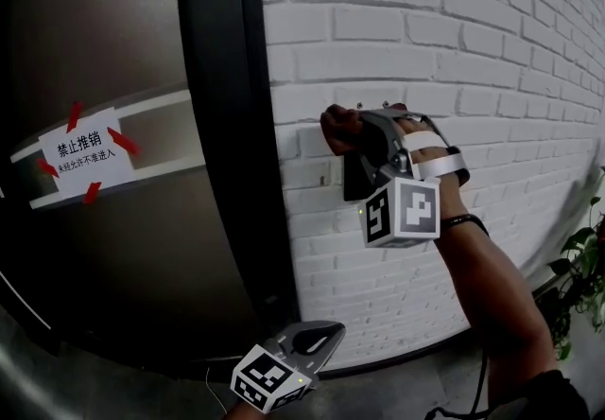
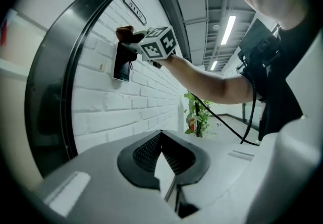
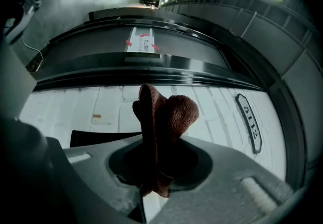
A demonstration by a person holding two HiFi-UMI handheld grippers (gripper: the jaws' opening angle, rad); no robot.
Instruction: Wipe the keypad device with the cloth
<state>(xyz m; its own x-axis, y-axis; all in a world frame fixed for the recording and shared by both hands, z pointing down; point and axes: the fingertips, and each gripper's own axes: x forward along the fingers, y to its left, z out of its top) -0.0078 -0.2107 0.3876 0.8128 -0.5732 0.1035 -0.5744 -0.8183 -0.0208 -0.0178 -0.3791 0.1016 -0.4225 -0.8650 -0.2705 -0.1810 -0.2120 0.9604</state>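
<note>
A black keypad device (image 1: 356, 178) is fixed to the white brick wall (image 1: 444, 49). My right gripper (image 1: 361, 131) is shut on a brown cloth (image 1: 339, 129), which is bunched against the wall at the device's top edge. In the right gripper view the cloth (image 3: 164, 119) sticks out of the shut jaws and the device (image 3: 96, 138) shows as a dark strip at its left. The left gripper view shows device (image 2: 121, 67), cloth (image 2: 125, 32) and right gripper (image 2: 135, 41) from below. My left gripper (image 1: 329, 335) hangs low, shut and empty, with its jaws (image 2: 161, 142) pointing up the wall.
A dark door with a black frame (image 1: 222, 125) stands left of the device, and a taped paper notice (image 1: 85, 155) hangs on it. A room number plate (image 3: 251, 122) is on the wall. A potted plant (image 1: 586, 276) grows at the far right by the floor.
</note>
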